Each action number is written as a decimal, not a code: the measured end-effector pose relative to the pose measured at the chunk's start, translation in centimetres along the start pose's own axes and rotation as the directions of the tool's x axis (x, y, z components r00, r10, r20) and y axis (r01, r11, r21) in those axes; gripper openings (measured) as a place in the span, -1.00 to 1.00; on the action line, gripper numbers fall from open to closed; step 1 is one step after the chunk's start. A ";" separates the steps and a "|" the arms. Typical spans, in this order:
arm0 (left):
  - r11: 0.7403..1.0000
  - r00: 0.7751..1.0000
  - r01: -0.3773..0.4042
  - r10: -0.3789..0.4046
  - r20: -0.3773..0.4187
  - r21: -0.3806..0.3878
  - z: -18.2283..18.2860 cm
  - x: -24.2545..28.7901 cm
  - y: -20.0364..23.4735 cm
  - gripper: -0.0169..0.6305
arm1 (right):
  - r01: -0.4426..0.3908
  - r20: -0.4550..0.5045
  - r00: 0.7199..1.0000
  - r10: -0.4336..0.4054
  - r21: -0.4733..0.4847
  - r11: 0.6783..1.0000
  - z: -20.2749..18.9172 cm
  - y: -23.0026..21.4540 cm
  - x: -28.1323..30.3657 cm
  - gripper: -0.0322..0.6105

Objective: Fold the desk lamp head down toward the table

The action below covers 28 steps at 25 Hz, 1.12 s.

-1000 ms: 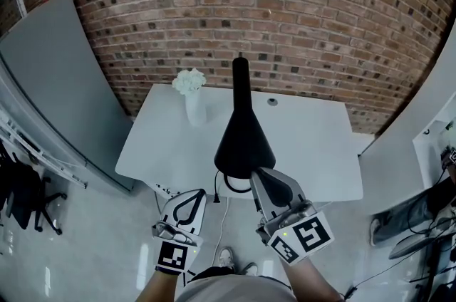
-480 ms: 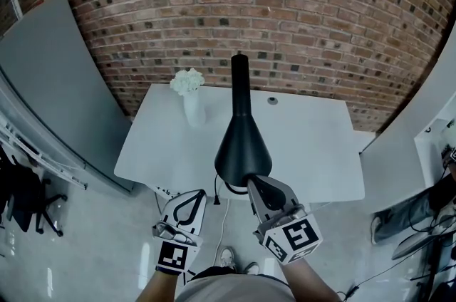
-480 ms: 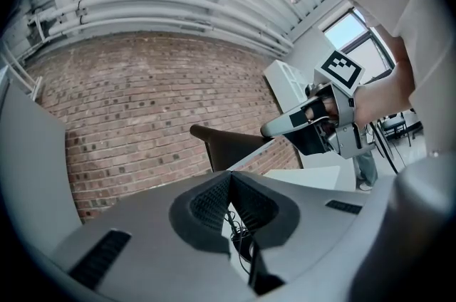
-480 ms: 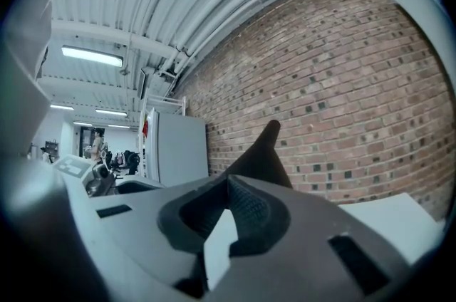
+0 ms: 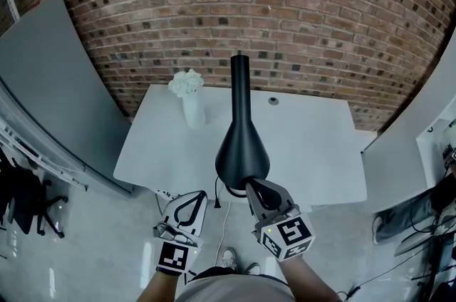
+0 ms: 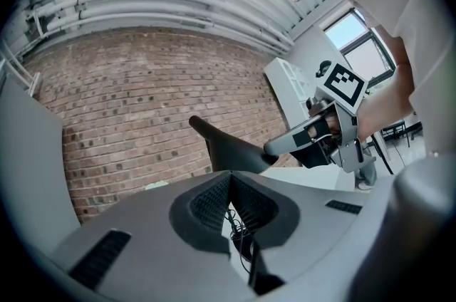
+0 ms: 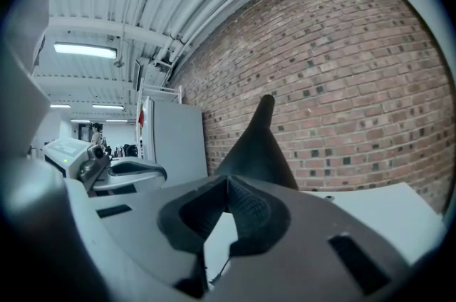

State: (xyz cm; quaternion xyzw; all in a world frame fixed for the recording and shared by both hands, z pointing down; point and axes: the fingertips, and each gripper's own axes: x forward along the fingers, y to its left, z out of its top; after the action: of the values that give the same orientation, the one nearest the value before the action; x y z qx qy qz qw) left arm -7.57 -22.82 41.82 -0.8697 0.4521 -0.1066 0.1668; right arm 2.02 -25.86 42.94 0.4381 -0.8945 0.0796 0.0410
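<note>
Our lamp head (image 5: 241, 144) stretches straight away from the right gripper (image 5: 251, 184) -- fingers (image 5: 276, 191) pinched closed, empty, tips at its wide rim, left gripper (image 5: 195, 194) closed too.

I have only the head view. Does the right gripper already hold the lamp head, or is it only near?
Observer: Not holding. The right gripper view shows the right gripper with jaws together, nothing between; the lamp head stands beyond them.
Operator: And the left gripper?
Observer: The left gripper is shut and empty too, by its own view.
Operator: Do the right tips touch the lamp?
Observer: The left gripper view shows them at the head's edge; contact looks likely, not certain.
</note>
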 end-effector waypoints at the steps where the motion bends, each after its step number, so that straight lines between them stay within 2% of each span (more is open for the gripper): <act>1: 1.000 1.000 0.001 -0.001 -0.001 -0.001 -0.1 0.1 0.1 -0.92 | 0.001 -0.006 1.000 -0.001 0.003 1.000 -0.3 -0.2 0.2 -0.84; 16: 1.000 1.000 0.009 -0.009 -0.028 -0.004 -1.6 1.7 1.1 -0.92 | 0.007 -0.077 0.997 -0.007 -0.006 1.000 -3.4 -2.3 3.0 -0.84; 28: 1.000 1.000 0.004 -0.004 -0.026 -0.015 -2.0 1.6 2.1 -0.92 | 0.022 -0.095 0.995 -0.023 -0.009 1.000 -4.1 -2.9 4.1 -0.84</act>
State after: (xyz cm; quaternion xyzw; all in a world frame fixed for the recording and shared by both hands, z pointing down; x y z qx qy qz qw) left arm -8.89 -25.69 42.87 -0.8704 0.4532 -0.1150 0.1543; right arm 1.83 -30.11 47.90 0.4439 -0.8868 0.0963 0.0859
